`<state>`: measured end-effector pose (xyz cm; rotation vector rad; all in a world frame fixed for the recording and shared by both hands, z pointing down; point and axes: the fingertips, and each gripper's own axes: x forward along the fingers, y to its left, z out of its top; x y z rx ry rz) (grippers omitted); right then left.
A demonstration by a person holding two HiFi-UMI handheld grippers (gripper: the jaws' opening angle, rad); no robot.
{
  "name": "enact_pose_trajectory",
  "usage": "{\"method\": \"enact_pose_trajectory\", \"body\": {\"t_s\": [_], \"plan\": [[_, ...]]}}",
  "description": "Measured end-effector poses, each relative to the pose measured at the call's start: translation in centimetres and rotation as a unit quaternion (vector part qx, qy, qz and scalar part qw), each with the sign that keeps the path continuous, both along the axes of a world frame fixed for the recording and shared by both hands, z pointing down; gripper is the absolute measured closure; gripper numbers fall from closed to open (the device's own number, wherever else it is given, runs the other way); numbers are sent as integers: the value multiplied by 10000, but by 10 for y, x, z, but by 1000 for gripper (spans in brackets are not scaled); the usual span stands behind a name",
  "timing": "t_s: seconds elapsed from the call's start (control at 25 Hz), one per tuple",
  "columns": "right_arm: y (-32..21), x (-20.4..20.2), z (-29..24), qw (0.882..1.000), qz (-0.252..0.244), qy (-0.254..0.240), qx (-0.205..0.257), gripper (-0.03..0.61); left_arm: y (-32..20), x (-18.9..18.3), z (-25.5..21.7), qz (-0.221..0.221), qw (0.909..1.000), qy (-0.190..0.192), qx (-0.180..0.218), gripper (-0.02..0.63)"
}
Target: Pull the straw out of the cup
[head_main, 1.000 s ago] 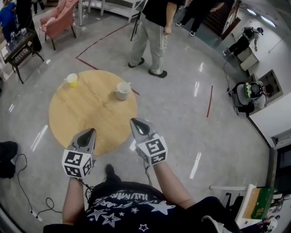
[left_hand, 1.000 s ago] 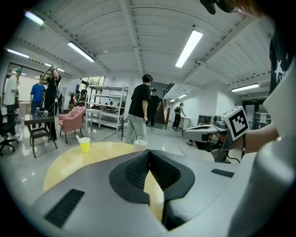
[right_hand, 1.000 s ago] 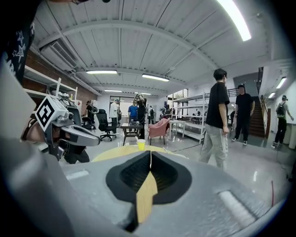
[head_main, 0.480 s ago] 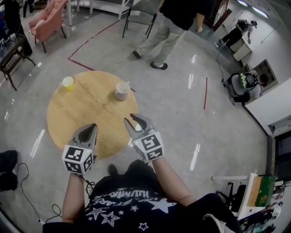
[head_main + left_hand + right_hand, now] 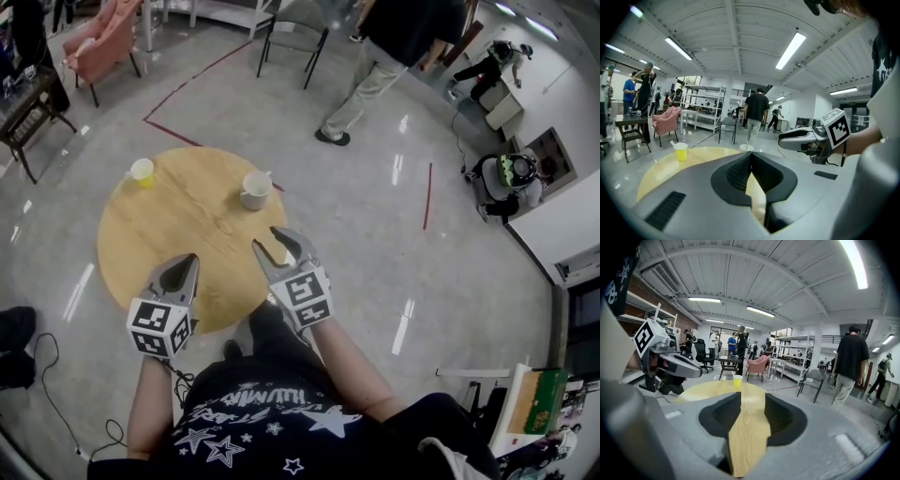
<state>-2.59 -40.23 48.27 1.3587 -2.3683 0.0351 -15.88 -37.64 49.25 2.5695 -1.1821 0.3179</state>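
Observation:
A round wooden table [image 5: 178, 234] bears a yellow cup [image 5: 142, 172] at its far left and a white cup [image 5: 254, 188] at its far right. A thin white straw leans out of the yellow cup [image 5: 680, 151] in the left gripper view. The white cup [image 5: 746, 147] shows just beyond the left jaws. My left gripper [image 5: 187, 261] hovers shut over the table's near edge with nothing in it. My right gripper [image 5: 273, 243] hangs beside it nearer the white cup, its jaws opening and nothing between them. Through them I see bare tabletop and the yellow cup [image 5: 737, 380].
A person in dark top and light trousers [image 5: 375, 75] walks on the grey floor beyond the table. A chair [image 5: 295, 33], a pink armchair [image 5: 98, 42] and a dark side table [image 5: 23, 108] stand farther off. A cable [image 5: 56, 412] lies on the floor at left.
My right gripper's jaws have gone from shut to wide apart. Both grippers have crept forward over the table's near edge. The person behind the table has walked off to the right.

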Motion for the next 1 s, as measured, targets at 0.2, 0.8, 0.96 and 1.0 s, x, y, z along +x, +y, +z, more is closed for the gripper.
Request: {"method": "enact_pose_trajectory", "body": {"t_s": [0.2, 0.8, 0.96, 1.0], "plan": [[-34, 8, 6, 9993, 82, 298, 232, 423, -20, 0, 5, -143, 9999, -57, -73, 606], [-126, 3, 59, 9964, -526, 646, -176, 433, -86, 7, 32, -679, 9967, -227, -392, 607], [-139, -1, 70, 9946, -609, 786, -299, 433, -95, 9, 34, -669, 9964, -254, -455, 607], [-141, -2, 72, 9942, -632, 810, -312, 433, -96, 9, 35, -663, 9964, -264, -461, 607]]}}
